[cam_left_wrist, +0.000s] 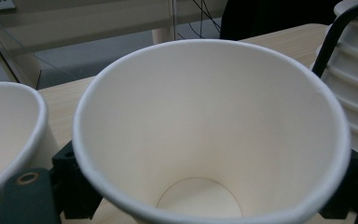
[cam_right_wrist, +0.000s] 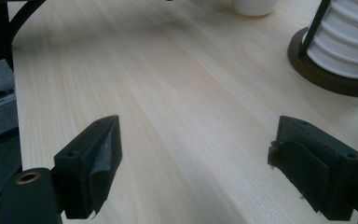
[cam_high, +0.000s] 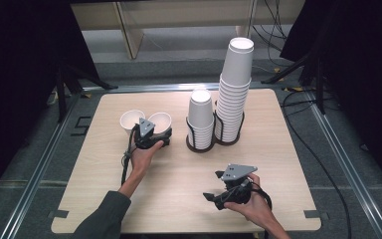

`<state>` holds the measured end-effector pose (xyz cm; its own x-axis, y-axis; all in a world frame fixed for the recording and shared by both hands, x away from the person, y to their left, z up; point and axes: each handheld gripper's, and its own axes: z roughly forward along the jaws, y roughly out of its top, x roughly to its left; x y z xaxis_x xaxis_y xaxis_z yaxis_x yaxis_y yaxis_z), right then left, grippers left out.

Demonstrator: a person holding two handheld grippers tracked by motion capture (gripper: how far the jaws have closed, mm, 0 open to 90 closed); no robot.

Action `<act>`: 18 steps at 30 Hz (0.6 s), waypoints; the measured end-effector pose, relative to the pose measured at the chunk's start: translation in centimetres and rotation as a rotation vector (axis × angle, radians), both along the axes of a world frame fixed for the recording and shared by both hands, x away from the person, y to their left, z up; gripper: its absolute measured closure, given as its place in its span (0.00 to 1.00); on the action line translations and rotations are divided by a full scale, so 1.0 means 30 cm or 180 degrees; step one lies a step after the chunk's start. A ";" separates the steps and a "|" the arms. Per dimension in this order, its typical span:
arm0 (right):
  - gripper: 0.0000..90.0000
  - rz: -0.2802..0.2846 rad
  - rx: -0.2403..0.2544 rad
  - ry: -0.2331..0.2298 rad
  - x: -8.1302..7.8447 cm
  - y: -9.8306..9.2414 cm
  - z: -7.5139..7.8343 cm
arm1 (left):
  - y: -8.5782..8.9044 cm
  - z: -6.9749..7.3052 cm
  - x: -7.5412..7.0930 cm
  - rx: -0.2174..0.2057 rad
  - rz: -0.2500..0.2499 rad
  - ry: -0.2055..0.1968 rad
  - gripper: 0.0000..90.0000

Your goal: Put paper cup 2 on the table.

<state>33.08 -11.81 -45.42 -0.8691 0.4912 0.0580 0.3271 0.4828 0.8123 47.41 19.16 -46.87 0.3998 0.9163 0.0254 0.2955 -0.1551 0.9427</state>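
Note:
Two loose white paper cups stand side by side at the table's left. My left gripper (cam_high: 152, 138) is just in front of them, and its jaws hold the right cup (cam_high: 160, 121) by its sides. In the left gripper view that cup (cam_left_wrist: 205, 126) sits between the jaws of my left gripper (cam_left_wrist: 212, 186), mouth toward the camera, with the other cup (cam_left_wrist: 4, 130) right beside it. My right gripper (cam_high: 214, 195) is low over the front right of the table, open and holding nothing. Bare wood lies between the jaws of my right gripper (cam_right_wrist: 196, 158).
Two stacks of white cups stand in black wire holders mid-table: a short stack (cam_high: 200, 117) and a tall stack (cam_high: 234, 84). The short stack's holder (cam_left_wrist: 335, 37) is close to the right of the held cup. A holder base (cam_right_wrist: 326, 79) lies ahead of the right gripper.

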 end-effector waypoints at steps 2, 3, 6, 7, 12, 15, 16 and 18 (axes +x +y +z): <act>0.18 0.0010 0.0002 0.0015 -0.001 0.000 0.001 | -0.002 -0.004 0.000 0.0027 0.0005 0.0011 0.17; 0.18 0.0011 0.0002 0.0012 -0.001 0.000 0.001 | -0.003 -0.007 0.001 0.0037 0.0005 0.0014 0.16; 0.18 0.0028 -0.0003 -0.0021 0.001 0.000 0.000 | -0.006 -0.013 0.000 0.0046 0.0020 0.0007 0.16; 0.18 0.0028 -0.0005 -0.0022 0.000 0.001 0.000 | -0.006 -0.013 0.000 0.0043 0.0018 0.0006 0.15; 0.18 0.0031 -0.0001 0.0041 -0.004 0.004 0.000 | 0.000 -0.018 0.001 0.0018 0.0016 0.0018 0.14; 0.18 0.0044 0.0001 0.0041 -0.004 0.004 0.000 | 0.002 -0.019 -0.006 0.0014 0.0010 0.0056 0.14; 0.18 0.0045 0.0000 0.0040 -0.004 0.004 0.000 | 0.002 -0.020 -0.008 0.0011 0.0003 0.0070 0.14; 0.18 0.0054 -0.0005 0.0038 -0.004 0.005 0.000 | 0.001 -0.023 -0.014 0.0022 0.0011 0.0104 0.15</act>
<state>32.97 -11.66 -45.43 -0.8765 0.4766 0.0677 0.3286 0.4896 0.8077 46.99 19.18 -47.57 0.3973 0.9175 0.0188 0.3266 -0.1605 0.9314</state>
